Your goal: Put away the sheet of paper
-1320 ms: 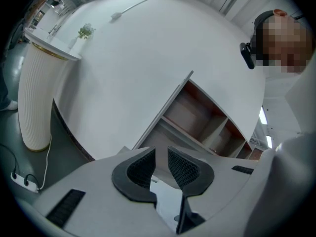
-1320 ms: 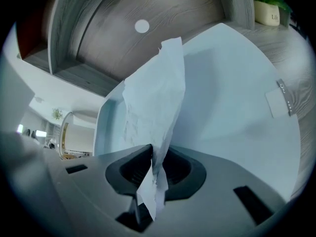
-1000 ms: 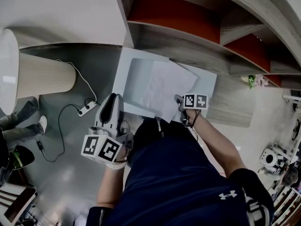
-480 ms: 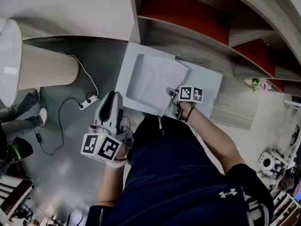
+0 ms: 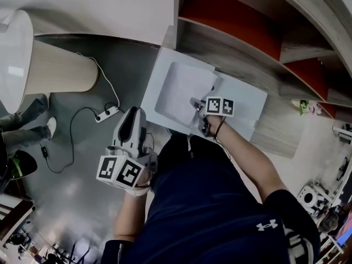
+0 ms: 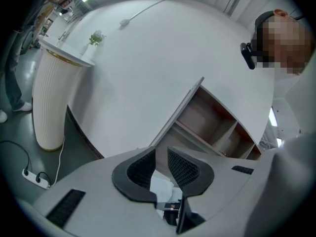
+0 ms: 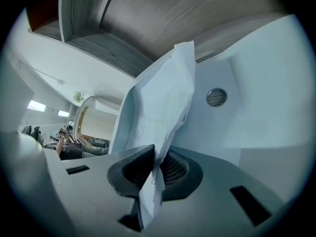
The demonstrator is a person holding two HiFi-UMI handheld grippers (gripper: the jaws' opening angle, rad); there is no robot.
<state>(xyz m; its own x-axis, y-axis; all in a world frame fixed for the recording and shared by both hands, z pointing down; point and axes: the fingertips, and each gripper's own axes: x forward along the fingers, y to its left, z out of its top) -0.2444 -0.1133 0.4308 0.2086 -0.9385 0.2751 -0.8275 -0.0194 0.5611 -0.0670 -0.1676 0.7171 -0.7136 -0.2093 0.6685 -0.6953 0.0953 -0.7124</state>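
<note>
The sheet of paper [image 5: 184, 92] hung crumpled over the hollow of the white basin [image 5: 154, 87] below the wooden shelf [image 5: 242, 48], its near edge pinched in the right claw [image 5: 196, 104], while the left claw [image 5: 134, 114], jaws slightly apart and empty, hovered above open floor [image 5: 82, 147] off the basin's near-left edge.

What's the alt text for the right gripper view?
The right gripper is shut on a crumpled white sheet of paper that rises from between its jaws. Behind it is a white panel with a small round grille, under wood-grain shelving.
</note>
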